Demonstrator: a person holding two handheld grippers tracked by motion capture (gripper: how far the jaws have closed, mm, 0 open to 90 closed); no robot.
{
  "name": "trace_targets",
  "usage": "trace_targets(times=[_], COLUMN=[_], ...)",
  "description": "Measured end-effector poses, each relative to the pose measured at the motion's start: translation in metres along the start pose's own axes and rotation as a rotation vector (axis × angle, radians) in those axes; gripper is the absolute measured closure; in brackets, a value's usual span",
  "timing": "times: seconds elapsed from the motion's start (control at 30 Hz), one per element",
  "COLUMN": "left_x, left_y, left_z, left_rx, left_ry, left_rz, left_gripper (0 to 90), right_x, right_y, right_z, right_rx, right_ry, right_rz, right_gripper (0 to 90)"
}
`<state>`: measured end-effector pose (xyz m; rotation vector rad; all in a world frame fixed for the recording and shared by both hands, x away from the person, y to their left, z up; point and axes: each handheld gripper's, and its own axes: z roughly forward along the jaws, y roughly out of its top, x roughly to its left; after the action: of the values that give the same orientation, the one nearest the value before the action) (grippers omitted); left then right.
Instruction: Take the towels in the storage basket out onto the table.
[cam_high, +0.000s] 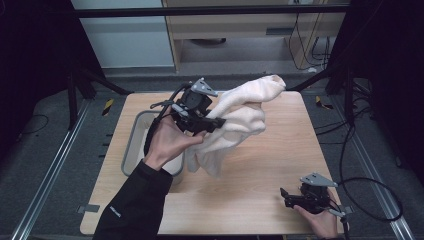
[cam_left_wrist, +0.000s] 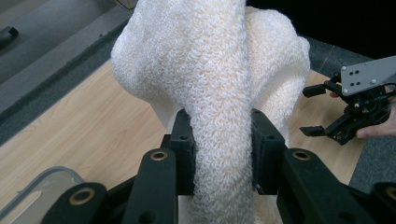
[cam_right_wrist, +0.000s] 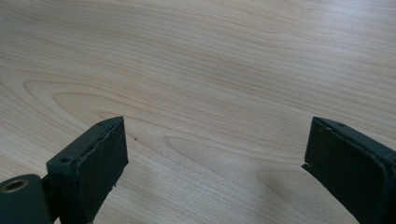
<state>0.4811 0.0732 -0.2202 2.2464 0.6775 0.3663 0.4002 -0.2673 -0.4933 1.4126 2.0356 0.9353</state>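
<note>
Left gripper (cam_left_wrist: 217, 140) clamped on cream towel (cam_left_wrist: 210, 70) above table (cam_high: 270, 165), right gripper (cam_right_wrist: 215, 154) wide open

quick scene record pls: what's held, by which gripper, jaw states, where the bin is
held item: white towel, bunched, lifted off the table, lower end hanging
holder: left gripper, jaws clamped on a thick fold of the towel
other gripper: right gripper, jaws open, nothing between them, low at the table's near right corner
bin: grey bin at the table's left edge, beside the left hand
surface: wooden table
</note>
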Motion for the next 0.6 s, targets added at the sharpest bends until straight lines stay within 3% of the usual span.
trace_targets(times=[0.6], left_x=[-0.023], left_y=[-0.007], left_z=[0.057], left_rx=[0.048], left_ry=[-0.092], left_rz=[0.037], left_gripper=[67.0], right_x=[-0.001], right_y=[-0.001], right_z=[0.001], right_rx=[0.002], right_ry=[-0.001], right_rz=[-0.01], right_gripper=[5.8])
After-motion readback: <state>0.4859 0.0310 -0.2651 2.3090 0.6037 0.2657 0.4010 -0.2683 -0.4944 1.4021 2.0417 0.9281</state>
